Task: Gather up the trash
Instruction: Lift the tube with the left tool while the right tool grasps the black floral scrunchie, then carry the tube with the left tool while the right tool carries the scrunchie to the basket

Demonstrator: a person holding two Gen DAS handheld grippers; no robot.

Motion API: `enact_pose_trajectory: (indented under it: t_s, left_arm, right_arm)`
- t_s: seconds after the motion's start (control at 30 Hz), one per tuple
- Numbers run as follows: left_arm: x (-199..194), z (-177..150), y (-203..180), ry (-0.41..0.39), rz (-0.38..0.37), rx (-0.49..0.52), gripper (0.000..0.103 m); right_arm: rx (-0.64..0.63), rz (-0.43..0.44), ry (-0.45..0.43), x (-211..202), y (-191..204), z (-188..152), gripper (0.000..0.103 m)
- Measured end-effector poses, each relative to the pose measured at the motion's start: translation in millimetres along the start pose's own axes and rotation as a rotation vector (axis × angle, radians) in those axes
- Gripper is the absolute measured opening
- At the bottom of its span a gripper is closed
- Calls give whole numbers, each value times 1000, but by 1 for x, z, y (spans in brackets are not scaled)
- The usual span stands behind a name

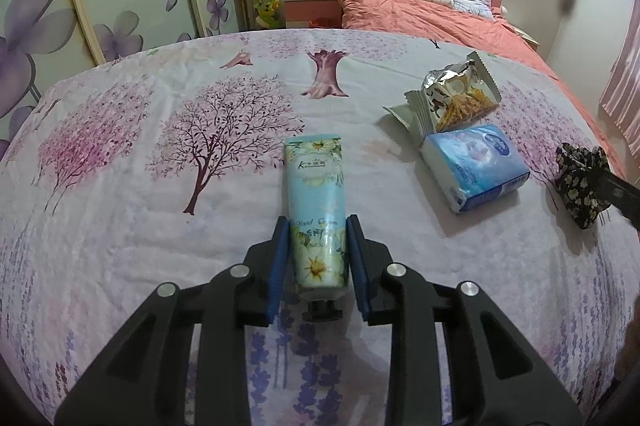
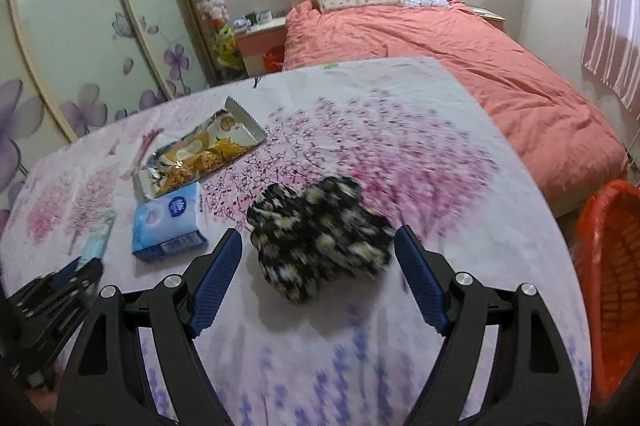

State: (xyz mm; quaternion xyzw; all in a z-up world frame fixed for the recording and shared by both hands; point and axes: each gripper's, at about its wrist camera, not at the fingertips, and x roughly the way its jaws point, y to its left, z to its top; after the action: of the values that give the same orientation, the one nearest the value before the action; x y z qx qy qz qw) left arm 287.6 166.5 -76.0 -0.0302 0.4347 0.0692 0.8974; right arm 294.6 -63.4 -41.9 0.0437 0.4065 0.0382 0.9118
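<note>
A pale blue hand cream tube [image 1: 318,210] lies on the tree-print cloth, cap toward me. My left gripper [image 1: 319,226] has its blue pads against both sides of the tube's lower half. An opened foil snack wrapper [image 1: 456,94] lies at the right, also in the right wrist view [image 2: 200,154]. A blue tissue pack [image 1: 476,166] lies next to it, also in the right wrist view [image 2: 168,222]. My right gripper [image 2: 318,242] is open around a black floral scrunchie [image 2: 320,238], which shows in the left view [image 1: 580,182].
An orange mesh basket [image 2: 612,282] stands off the table's right edge. Beyond the table are a bed with a salmon cover [image 2: 460,66], a nightstand [image 2: 260,38] and a flowered wardrobe [image 2: 80,46].
</note>
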Motion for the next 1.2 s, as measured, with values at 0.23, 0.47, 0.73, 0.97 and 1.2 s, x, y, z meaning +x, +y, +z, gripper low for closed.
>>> enact_pose_trajectory:
  t_s: [0.23,0.47,0.73,0.97,1.2]
  left_arm:
    - [0,1,3,-1,-11,-7,29]
    - [-1,1,6,-5,-31,-12,29]
    - [-11,-4,5,-4,-58,5,28]
    - [-41,-2,-8,-52,-70,30,28]
    - [-84,3,-40,-121,-115,77,28]
  right_arm:
    - [-25,-37,43,14,0,-8,54]
    - [31,13,52,-4,-21,-17,24]
    - [53,37,17,-32,-35,-20,22]
    - [59,45,-37,-62,-46,-20,22]
    - [77,49,-103,-99,-62,-24,22]
